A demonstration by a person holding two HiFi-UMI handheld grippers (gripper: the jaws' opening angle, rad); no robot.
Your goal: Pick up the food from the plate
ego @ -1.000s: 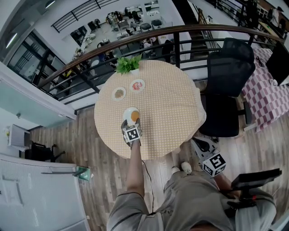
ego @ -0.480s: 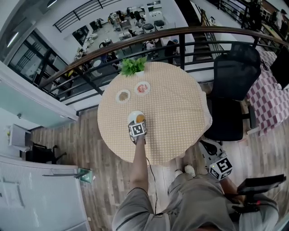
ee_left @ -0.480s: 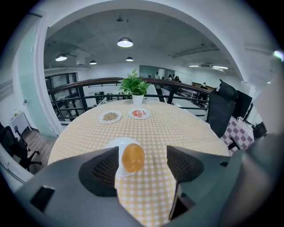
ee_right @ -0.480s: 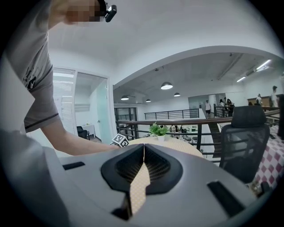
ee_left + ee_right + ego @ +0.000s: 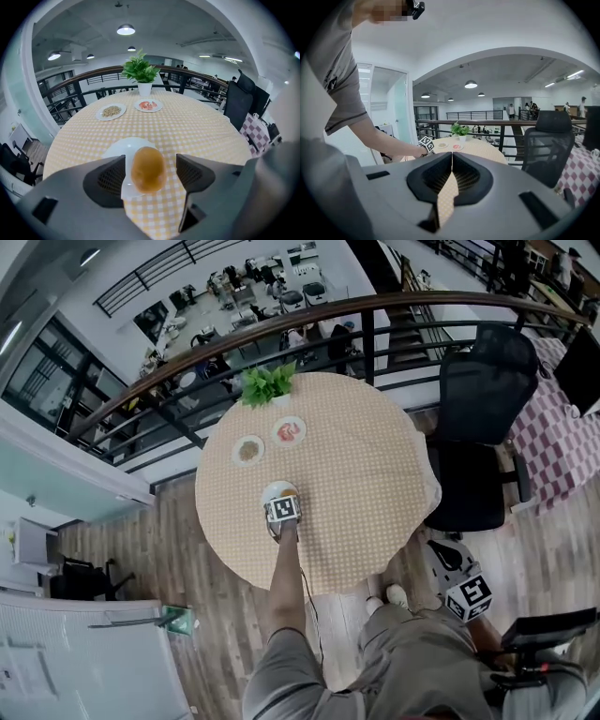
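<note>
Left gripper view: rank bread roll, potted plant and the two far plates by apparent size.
1. The bread roll and the potted plant: about alike; the roll is far nearer the camera, so unranked.
2. The plate of grains and the plate of pink food: smaller, alike.

All 3 views are bright and evenly lit. Round ceiling lamps point(image 5: 125, 30) glow slightly blown out at the top of the left gripper view. Shadows on the worktop point(image 5: 197, 122) are soft and faint; the bun point(image 5: 147, 168) at lower centre shows a mild sheen. Fisheye distortion bends the railing point(image 5: 412, 298) in the head view, and both gripper views go black at their corners.
</note>
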